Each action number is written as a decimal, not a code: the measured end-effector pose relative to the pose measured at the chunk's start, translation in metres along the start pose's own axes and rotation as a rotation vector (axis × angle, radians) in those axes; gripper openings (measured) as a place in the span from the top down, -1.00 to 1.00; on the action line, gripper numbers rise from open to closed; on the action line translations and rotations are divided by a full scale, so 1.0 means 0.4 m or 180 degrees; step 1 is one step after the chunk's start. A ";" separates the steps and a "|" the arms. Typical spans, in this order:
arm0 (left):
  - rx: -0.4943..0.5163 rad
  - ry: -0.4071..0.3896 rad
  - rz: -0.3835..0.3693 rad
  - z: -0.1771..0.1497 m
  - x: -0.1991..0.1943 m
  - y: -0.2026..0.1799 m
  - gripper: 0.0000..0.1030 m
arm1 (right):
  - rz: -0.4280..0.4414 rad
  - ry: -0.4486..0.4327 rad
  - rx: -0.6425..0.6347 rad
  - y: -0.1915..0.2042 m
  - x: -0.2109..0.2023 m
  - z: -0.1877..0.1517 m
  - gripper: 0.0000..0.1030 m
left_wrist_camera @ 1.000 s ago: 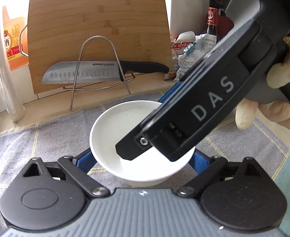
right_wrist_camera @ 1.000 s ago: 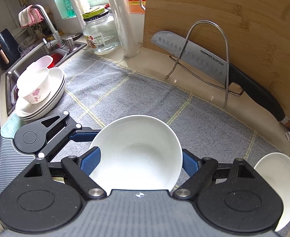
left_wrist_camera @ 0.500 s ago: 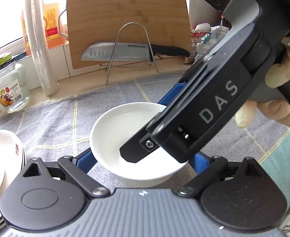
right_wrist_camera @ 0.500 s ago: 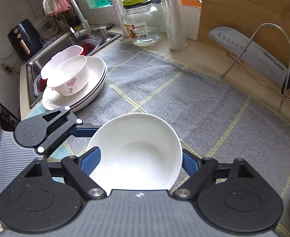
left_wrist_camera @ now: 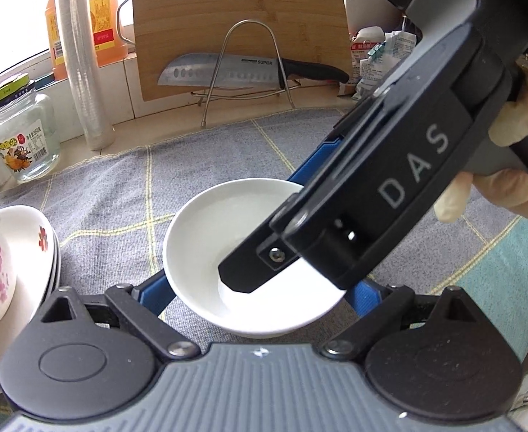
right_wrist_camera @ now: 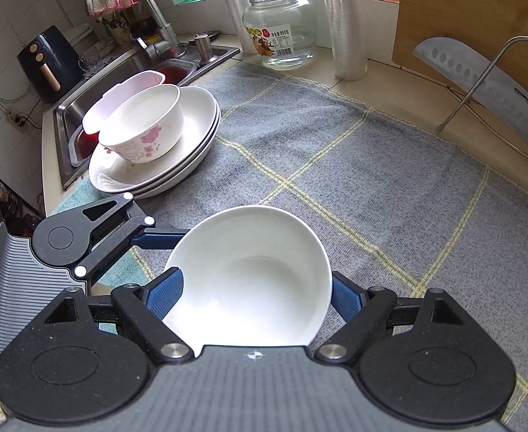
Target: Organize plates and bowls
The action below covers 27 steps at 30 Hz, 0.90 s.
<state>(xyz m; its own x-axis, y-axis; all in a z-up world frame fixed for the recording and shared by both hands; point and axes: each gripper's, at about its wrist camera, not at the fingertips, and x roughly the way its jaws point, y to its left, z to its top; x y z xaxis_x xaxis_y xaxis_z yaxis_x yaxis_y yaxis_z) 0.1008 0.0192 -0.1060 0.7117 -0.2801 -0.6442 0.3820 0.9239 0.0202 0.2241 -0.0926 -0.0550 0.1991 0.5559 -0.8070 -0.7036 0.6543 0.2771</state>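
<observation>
A plain white bowl [left_wrist_camera: 206,237] is held between the blue pads of both grippers at once, above the grey checked cloth. My left gripper [left_wrist_camera: 256,291] is shut on it from the near side; it also shows in the right wrist view [right_wrist_camera: 145,234]. My right gripper [right_wrist_camera: 255,288] is shut on the same bowl [right_wrist_camera: 249,273]; its black body [left_wrist_camera: 389,187] crosses over the bowl in the left wrist view. To the left a floral bowl [right_wrist_camera: 145,126] sits on a stack of white plates [right_wrist_camera: 195,144], also seen at the left edge in the left wrist view [left_wrist_camera: 30,237].
A sink [right_wrist_camera: 127,68] with a tap lies beyond the plates. A glass jar [right_wrist_camera: 281,32], a plastic-wrap roll [right_wrist_camera: 346,25], a bamboo cutting board [left_wrist_camera: 235,25] and a knife on a wire stand [left_wrist_camera: 242,72] line the back. Food packets [left_wrist_camera: 382,54] stand at the right.
Both grippers have carried the white bowl to the left over the cloth. The plate stack with the floral bowl is now nearer and larger; the knife stand has shifted right.
</observation>
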 end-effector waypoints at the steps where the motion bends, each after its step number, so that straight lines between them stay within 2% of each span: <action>1: 0.0019 -0.0027 0.0003 -0.002 -0.002 0.000 -0.89 | 0.0016 0.0001 0.0019 -0.002 0.000 -0.003 -0.76; 4: 0.0046 -0.0062 0.0026 -0.005 -0.006 0.002 -0.94 | 0.0017 -0.0019 0.0039 -0.004 -0.001 -0.007 -0.89; 12: 0.0095 0.0019 0.0076 -0.024 -0.062 0.012 -0.94 | -0.0122 -0.0199 0.0026 -0.005 -0.045 -0.028 -0.99; 18: 0.0187 -0.0232 0.0113 0.024 -0.139 0.005 -0.96 | -0.0312 -0.0484 0.0077 -0.022 -0.121 -0.062 -1.00; 24: 0.0339 -0.0552 -0.0263 0.114 -0.117 -0.071 -0.97 | -0.0735 -0.0786 0.0300 -0.088 -0.219 -0.113 -1.00; 27: 0.0417 -0.0590 -0.0485 0.155 -0.077 -0.123 -0.98 | -0.0952 -0.0892 0.0461 -0.143 -0.275 -0.147 -1.00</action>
<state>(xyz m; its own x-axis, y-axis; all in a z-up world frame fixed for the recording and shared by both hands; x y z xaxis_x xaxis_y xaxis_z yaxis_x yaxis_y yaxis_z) 0.0967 -0.0340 -0.0398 0.7314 -0.4673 -0.4967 0.5573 0.8294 0.0403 0.2022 -0.2214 -0.0126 0.5713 0.4357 -0.6956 -0.4879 0.8618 0.1391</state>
